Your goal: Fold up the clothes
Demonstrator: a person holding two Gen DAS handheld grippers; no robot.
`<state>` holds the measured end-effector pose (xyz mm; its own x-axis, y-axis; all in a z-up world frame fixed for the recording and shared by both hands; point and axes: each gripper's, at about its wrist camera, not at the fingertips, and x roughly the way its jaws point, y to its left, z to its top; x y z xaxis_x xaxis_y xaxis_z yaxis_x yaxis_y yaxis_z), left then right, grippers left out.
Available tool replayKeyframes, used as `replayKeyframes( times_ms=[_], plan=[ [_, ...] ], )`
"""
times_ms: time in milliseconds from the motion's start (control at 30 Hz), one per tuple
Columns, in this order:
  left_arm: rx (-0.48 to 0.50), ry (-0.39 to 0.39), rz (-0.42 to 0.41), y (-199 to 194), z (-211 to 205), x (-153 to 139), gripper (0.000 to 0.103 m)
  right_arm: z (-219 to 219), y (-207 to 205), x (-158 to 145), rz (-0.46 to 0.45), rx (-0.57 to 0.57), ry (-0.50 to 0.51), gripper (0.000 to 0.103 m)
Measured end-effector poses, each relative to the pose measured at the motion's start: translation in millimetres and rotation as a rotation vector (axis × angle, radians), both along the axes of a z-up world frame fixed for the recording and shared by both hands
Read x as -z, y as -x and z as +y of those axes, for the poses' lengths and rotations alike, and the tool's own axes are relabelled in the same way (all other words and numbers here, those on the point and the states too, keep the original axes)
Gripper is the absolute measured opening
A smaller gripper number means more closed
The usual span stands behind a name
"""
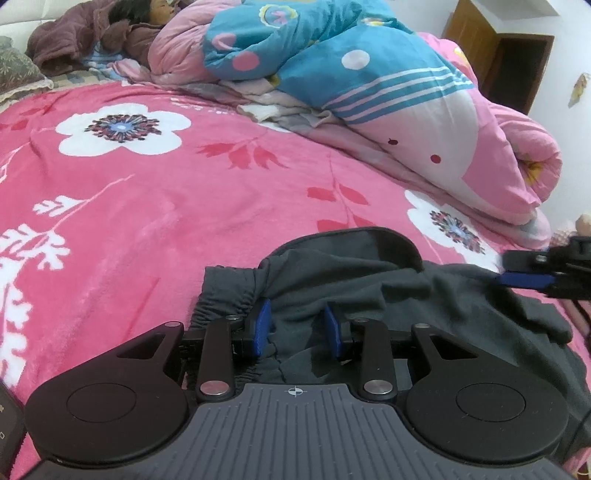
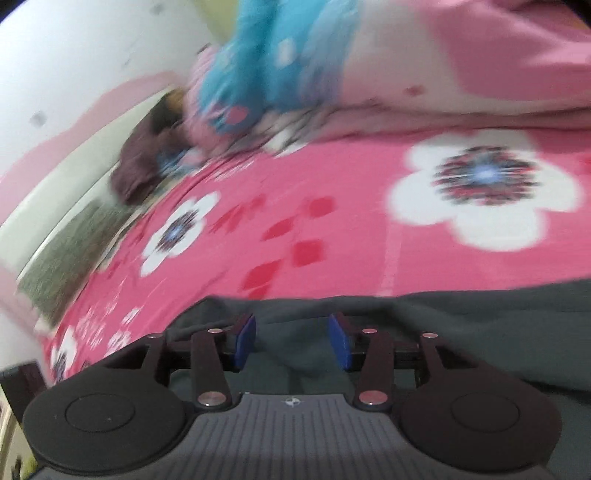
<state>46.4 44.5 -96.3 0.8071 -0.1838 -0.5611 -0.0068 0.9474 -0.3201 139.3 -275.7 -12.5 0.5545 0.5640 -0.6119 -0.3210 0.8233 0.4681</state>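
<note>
A dark grey garment (image 1: 369, 280), apparently trousers with a gathered elastic waistband (image 1: 221, 306), lies crumpled on the near edge of a bed covered by a pink fleece blanket (image 1: 184, 206) printed with big white flowers and red leaves. The waistband sits at the left of the heap, and a rounded fold of the cloth stands up behind it.

The left tongs (image 1: 297, 328) are low over the garment just beside the waistband, their blue pads (image 1: 263, 326) spread apart with grey cloth showing between them; they are released and grip nothing. In the left wrist view the right tongs (image 1: 532, 275) come in from the right edge, over the garment's far right side, with one blue pad visible edge-on.

The right wrist view is smeared with motion blur. There the right tongs (image 2: 291, 341) also stand spread wide over the grey garment (image 2: 480, 314), blue pads (image 2: 245, 339) apart, nothing clamped. Whether the pads touch the cloth is not clear.

Farther back on the bed, a bundled quilt (image 1: 332, 66) in turquoise and pink with stripes and dots lies along the right side. At the head of the bed a person (image 1: 110, 33) lies under a brownish-purple cover, beside a patterned pillow (image 1: 18, 70). A wooden door (image 1: 498, 62) stands in the white wall at the upper right.
</note>
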Motion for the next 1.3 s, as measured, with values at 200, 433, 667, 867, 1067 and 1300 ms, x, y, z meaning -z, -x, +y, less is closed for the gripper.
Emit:
replayKeyframes(
  times_ms=[200, 433, 667, 867, 1067, 1300],
  plan=[
    [-0.009, 0.029, 0.001, 0.1, 4.0, -0.2, 0.032, -54.5, 30.4, -1.7, -0.062, 0.141, 0.067, 0.047],
    [-0.013, 0.017, -0.001, -1.2, 2.7, 0.1, 0.032, -58.8, 61.0, 20.3, -0.129, 0.039, 0.280, 0.045],
    [-0.017, 0.001, -0.007, -1.2, 1.8, 0.6, 0.032, -88.6, 6.6, 47.8, -0.080, 0.174, 0.250, 0.041],
    [-0.021, 0.001, -0.008, -0.5, 1.5, 0.7, 0.032, -129.4, 7.8, 46.5, -0.046, 0.266, 0.102, 0.042],
    [-0.021, 0.001, -0.009, -1.5, 1.0, 1.1, 0.032, -170.2, 9.1, 45.2, -0.011, 0.357, -0.046, 0.042],
    [-0.011, 0.040, -0.007, -0.6, 5.7, 0.6, 0.033, -214.0, 0.7, 59.1, 0.071, 0.623, 0.000, 0.030]
  ],
)
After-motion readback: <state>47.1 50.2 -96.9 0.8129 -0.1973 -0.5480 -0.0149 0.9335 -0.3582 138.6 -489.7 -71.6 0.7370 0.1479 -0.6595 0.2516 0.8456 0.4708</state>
